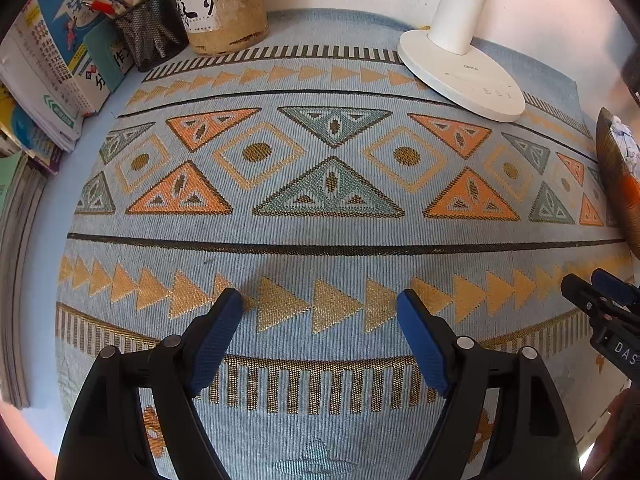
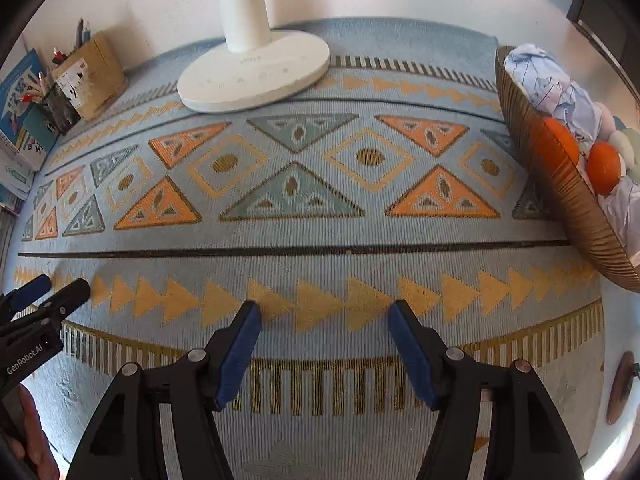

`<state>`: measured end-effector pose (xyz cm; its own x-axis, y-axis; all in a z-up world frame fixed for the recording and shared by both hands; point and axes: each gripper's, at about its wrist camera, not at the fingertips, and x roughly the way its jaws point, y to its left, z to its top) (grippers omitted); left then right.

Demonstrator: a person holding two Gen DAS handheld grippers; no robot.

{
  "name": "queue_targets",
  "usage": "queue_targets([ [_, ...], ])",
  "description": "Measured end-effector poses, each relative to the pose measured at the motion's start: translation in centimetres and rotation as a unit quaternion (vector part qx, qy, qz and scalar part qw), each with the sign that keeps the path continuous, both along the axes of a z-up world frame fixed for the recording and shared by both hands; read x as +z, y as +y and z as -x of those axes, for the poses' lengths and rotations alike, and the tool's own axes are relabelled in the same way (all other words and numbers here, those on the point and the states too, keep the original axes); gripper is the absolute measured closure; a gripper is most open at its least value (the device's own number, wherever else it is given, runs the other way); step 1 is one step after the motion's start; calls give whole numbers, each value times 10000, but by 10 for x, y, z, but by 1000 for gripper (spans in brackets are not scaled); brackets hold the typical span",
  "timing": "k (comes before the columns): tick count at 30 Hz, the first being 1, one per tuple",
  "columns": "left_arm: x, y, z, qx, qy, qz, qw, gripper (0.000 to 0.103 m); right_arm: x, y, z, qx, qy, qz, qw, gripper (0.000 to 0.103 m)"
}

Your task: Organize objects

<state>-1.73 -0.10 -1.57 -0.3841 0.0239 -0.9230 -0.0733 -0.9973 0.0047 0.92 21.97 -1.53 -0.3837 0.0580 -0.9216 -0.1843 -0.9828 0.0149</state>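
On the patterned mat [image 1: 328, 240] nothing lies loose: the lamp [image 2: 256, 76] stands at the back, the basket [image 2: 560, 184] of crumpled paper [image 2: 552, 84] and oranges [image 2: 604, 168] at the right edge. Both the left gripper [image 1: 320, 304] and right gripper [image 2: 324, 316] hover empty, jaws apart. Judged a pause between steps; next requires choosing an item, likely from the basket.
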Motion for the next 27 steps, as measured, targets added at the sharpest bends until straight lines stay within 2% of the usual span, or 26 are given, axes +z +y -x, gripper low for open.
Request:
queue_targets([
  [2,-2,-1,-5,68,207,27,9998,18,-5,-3,-1,77,-26,-46,10000,1],
  [3,-4,-4,-7,175,285,4,9994,8,-9,-5,-1,89,-66,-103,9999,0],
  [4,-7,-7,-9,315,333,-24,9989,0,-7,-6,-4,93,103,-151,9998,0],
  [9,-9,-11,-17,302,725,-28,9969,0,-1,-5,-9,12,347,-169,9993,0],
  [12,-11,-14,-25,157,1101,-120,9937,0,-1,-6,-18,-121,760,-253,9967,0],
  [14,-10,-14,-25,176,1125,-97,9935,0,0,-8,-27,-145,1118,-325,9931,0],
  [27,-12,-14,-15,175,1154,-128,9931,0,2,-6,-30,-124,1123,-325,9931,0],
])
